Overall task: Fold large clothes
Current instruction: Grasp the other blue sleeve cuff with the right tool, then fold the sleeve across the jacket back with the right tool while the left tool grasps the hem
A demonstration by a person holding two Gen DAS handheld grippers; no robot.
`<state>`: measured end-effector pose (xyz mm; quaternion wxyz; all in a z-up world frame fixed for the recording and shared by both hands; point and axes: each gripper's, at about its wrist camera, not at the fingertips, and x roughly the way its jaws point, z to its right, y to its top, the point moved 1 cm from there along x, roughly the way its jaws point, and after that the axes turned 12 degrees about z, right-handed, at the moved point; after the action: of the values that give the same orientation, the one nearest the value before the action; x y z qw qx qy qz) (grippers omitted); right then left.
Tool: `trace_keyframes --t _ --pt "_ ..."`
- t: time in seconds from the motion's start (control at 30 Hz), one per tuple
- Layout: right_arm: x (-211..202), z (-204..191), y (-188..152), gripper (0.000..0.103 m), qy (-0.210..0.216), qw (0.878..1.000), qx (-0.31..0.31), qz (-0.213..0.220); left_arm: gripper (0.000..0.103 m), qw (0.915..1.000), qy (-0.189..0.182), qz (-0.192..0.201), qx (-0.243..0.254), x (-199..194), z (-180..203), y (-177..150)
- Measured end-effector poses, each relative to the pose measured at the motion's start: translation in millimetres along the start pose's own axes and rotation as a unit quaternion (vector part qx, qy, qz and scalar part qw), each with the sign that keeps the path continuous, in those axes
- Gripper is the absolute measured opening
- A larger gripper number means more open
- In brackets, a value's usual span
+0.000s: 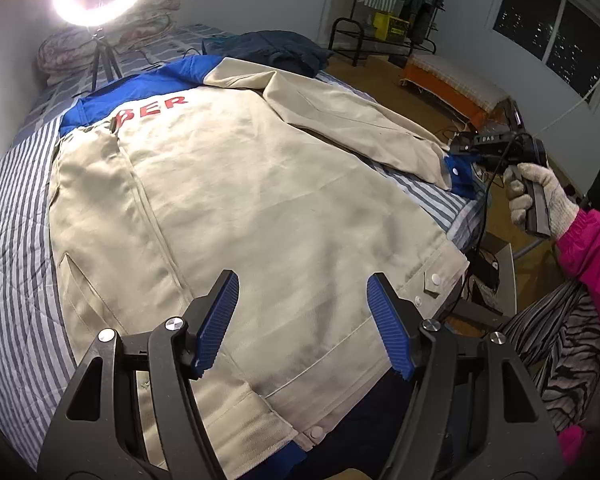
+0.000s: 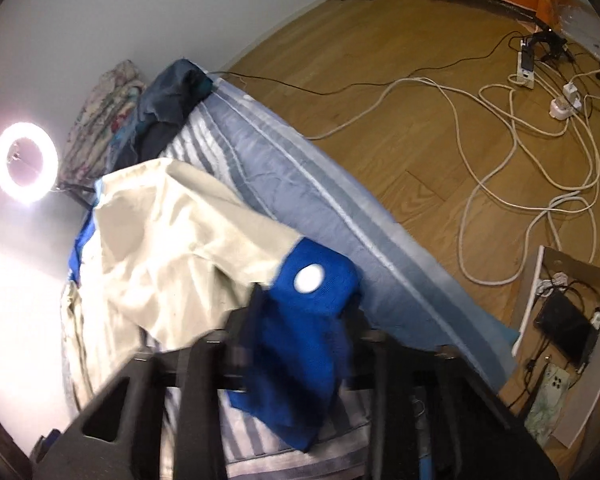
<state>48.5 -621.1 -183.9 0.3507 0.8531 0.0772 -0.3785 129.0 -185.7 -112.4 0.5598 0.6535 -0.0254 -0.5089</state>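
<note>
A striped bed carries the beige jacket spread back-up across it, its right sleeve's blue cuff pinched at the bed's edge by the right gripper, while the left gripper hovers spread above the hem.

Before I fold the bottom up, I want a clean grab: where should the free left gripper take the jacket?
Take the jacket by its hem band, approaching from the near bed edge: that thick edge lies flat directly below the open left gripper, while the right gripper holds the blue cuff.
</note>
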Motion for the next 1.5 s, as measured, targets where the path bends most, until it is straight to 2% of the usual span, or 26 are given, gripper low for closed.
trace_keyframes --t 0.07,0.17,0.37,0.47,0.6,0.77,0.83,0.9,0.97,1.0,1.03,1.1,1.2,1.27,1.33,1.37,1.4,1.47,1.5 --pt "-6 -8 1 0.009 -0.003 1.0 -0.024 0.016 0.069 1.0 0.001 0.0 0.006 -1 1 -1" --pt "-25 -37 -3 0.006 -0.006 0.994 -0.093 0.05 0.069 0.9999 0.009 0.002 0.01 -2 0 -2" --pt "-60 -116 -33 0.004 0.019 0.963 -0.249 0.101 0.069 0.999 0.029 0.023 -0.024 -11 -20 6" --pt "-74 -164 -71 0.004 0.053 0.928 -0.352 0.11 0.069 0.9969 0.04 0.033 -0.059 -17 -37 10" --pt "-82 -206 -125 0.004 0.1 0.877 -0.461 0.093 0.069 0.9919 0.051 0.041 -0.109 -25 -62 12" --pt "-81 -231 -195 0.004 0.177 0.82 -0.543 0.028 0.069 0.9843 0.061 0.04 -0.161 -30 -87 6" --pt "-83 -233 -216 0.004 0.211 0.802 -0.558 -0.001 0.069 0.9818 0.062 0.032 -0.177 -28 -94 1" --pt "-85 -234 -243 0.004 0.249 0.77 -0.586 -0.043 0.069 0.9809 0.061 0.023 -0.183 -24 -95 -3" --pt "-88 -233 -264 0.004 0.264 0.747 -0.605 -0.074 0.069 0.9811 0.061 0.014 -0.183 -19 -93 -7" --pt "-87 -232 -270 0.004 0.257 0.742 -0.614 -0.077 0.069 0.9814 0.06 0.009 -0.182 -16 -91 -8" --pt "-84 -230 -272 0.004 0.244 0.744 -0.617 -0.076 0.069 0.9817 0.058 0.004 -0.182 -13 -89 -10" --pt "-79 -227 -263 0.005 0.235 0.759 -0.601 -0.09 0.069 0.982 0.051 -0.005 -0.182 -7 -84 -13" --pt "-88 -228 -248 0.01 0.259 0.771 -0.569 -0.121 0.069 0.9811 0.035 -0.017 -0.19 1 -76 -17" --pt "-101 -228 -238 0.016 0.294 0.773 -0.544 -0.143 0.069 0.9781 0.017 -0.028 -0.205 8 -73 -22" --pt "-116 -228 -233 0.028 0.323 0.77 -0.531 -0.146 0.069 0.9743 0.001 -0.04 -0.222 15 -66 -27" --pt "-124 -227 -227 0.03 0.336 0.769 -0.523 -0.144 0.069 0.9726 -0.005 -0.044 -0.228 17 -64 -27" --pt "-129 -225 -217 0.031 0.345 0.775 -0.511 -0.141 0.069 0.9689 -0.016 -0.05 -0.242 20 -60 -31" --pt "-127 -222 -198 0.031 0.346 0.795 -0.481 -0.132 0.069 0.9619 -0.034 -0.062 -0.264 25 -54 -37" --pt "-123 -219 -183 0.031 0.341 0.812 -0.457 -0.123 0.069 0.9602 -0.041 -0.069 -0.267 28 -49 -41"
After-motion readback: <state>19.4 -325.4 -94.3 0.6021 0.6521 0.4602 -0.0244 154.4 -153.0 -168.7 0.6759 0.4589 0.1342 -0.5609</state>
